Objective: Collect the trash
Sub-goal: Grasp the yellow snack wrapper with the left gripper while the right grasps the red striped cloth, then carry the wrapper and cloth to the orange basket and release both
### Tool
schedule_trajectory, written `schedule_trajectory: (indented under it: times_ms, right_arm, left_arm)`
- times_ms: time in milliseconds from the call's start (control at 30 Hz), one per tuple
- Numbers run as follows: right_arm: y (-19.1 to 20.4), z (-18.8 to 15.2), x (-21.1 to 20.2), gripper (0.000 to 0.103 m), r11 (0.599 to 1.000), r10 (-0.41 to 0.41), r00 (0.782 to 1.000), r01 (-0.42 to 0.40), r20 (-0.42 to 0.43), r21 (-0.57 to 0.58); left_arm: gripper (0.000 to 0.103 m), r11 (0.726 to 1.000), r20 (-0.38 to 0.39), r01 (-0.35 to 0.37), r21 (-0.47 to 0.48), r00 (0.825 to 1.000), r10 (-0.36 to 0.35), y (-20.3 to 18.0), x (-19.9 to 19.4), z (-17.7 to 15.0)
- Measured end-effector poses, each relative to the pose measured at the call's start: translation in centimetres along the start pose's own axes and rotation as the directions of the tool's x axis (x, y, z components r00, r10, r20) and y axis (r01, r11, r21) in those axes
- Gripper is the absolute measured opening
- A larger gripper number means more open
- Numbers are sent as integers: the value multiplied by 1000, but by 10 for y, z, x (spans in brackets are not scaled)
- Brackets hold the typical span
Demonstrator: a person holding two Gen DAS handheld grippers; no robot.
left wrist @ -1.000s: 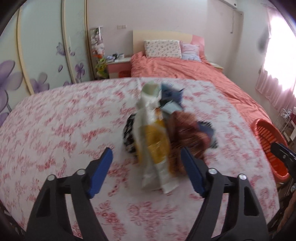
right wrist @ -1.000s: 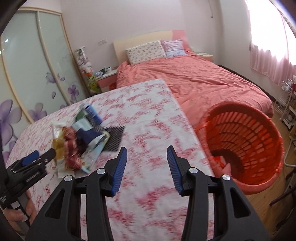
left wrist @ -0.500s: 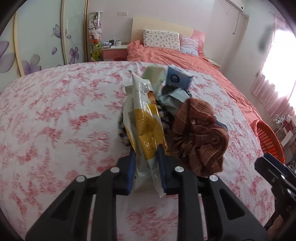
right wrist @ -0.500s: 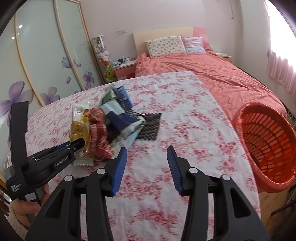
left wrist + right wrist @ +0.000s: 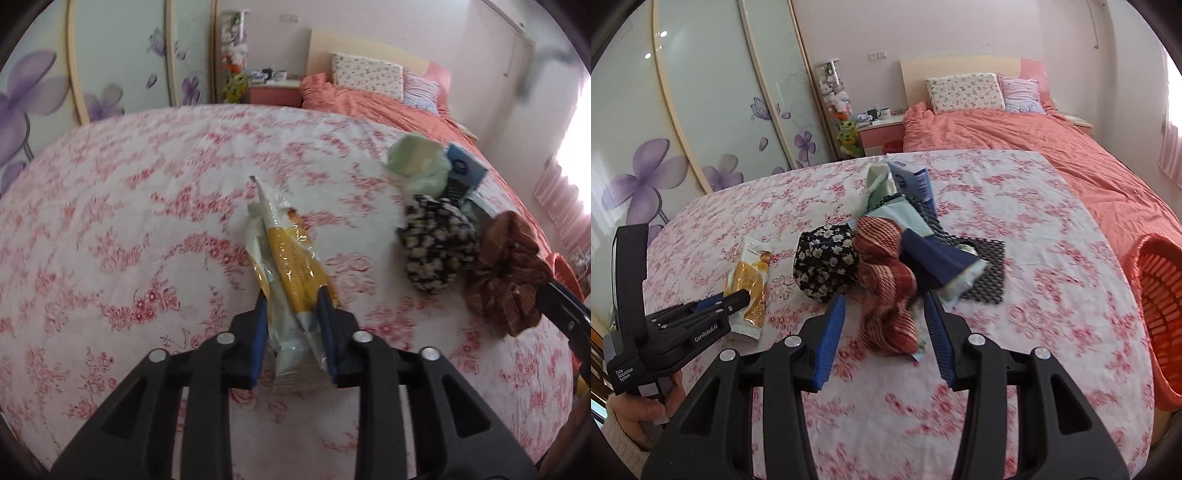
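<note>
On the pink floral sheet [image 5: 110, 221] my left gripper [image 5: 291, 295] holds a yellow and white snack wrapper [image 5: 291, 258] between its blue pads. The jaws are opening slightly, and the pads still press on the wrapper. From the right wrist view the wrapper [image 5: 750, 280] lies left of the pile, with the left gripper [image 5: 738, 297] at its near end. My right gripper [image 5: 885, 295] is open, and the near end of a red-brown checked cloth [image 5: 886, 280] lies between its fingertips. A black floral cloth [image 5: 825, 262] lies beside it.
The pile also holds a pale green bag [image 5: 417, 162], a blue box [image 5: 912, 181], a dark blue packet [image 5: 938, 258] and a black mesh mat [image 5: 986, 269]. An orange basket [image 5: 1160, 314] stands off the bed's right edge. A person's hand [image 5: 639, 410] grips the left tool.
My left gripper closed on the snack wrapper and drew it left, away from the pile. My right gripper swung from the basket side towards the pile, over the checked cloth.
</note>
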State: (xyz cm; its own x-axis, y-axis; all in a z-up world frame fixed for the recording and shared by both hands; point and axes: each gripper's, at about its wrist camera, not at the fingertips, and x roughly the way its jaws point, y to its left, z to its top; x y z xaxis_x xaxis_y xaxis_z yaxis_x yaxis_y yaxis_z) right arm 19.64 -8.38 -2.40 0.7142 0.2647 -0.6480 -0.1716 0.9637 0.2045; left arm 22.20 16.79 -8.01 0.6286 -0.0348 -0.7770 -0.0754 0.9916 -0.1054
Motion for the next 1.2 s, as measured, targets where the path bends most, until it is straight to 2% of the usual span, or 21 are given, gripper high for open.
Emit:
schedule_trajectory:
  times_ms: [167, 400, 500, 567, 733, 1067, 1200]
  right_arm:
    - [4, -1, 12, 38, 1000, -18, 1000, 18, -22, -15]
    - [4, -5, 22, 31, 1000, 4, 999, -4, -52, -5]
    - [4, -5, 24, 25, 1000, 13, 998, -13, -54, 0]
    - [5, -4, 22, 20, 1000, 27, 998, -27, -49, 1]
    - [4, 2, 11, 18, 998, 61, 998, -61, -22, 6]
    - [-2, 20, -36, 18, 991, 124, 988, -127, 92, 30]
    - [-11, 24, -55, 18, 992, 118, 983, -124, 144, 35]
  left_arm:
    - [44, 1000, -10, -1, -4, 1000, 1, 3, 6, 3]
    - [44, 1000, -16, 6, -14, 1000, -7, 3, 12, 7]
    - [39, 1000, -16, 12, -15, 1000, -12, 2, 14, 9]
    - [28, 1000, -17, 27, -16, 999, -28, 1, 14, 10]
    - [20, 999, 3, 39, -2, 999, -39, -3, 10, 11]
    - [19, 999, 84, 32, 35, 996, -35, -12, -30, 18]
    - [19, 998, 125, 43, 55, 991, -50, -22, -53, 23]
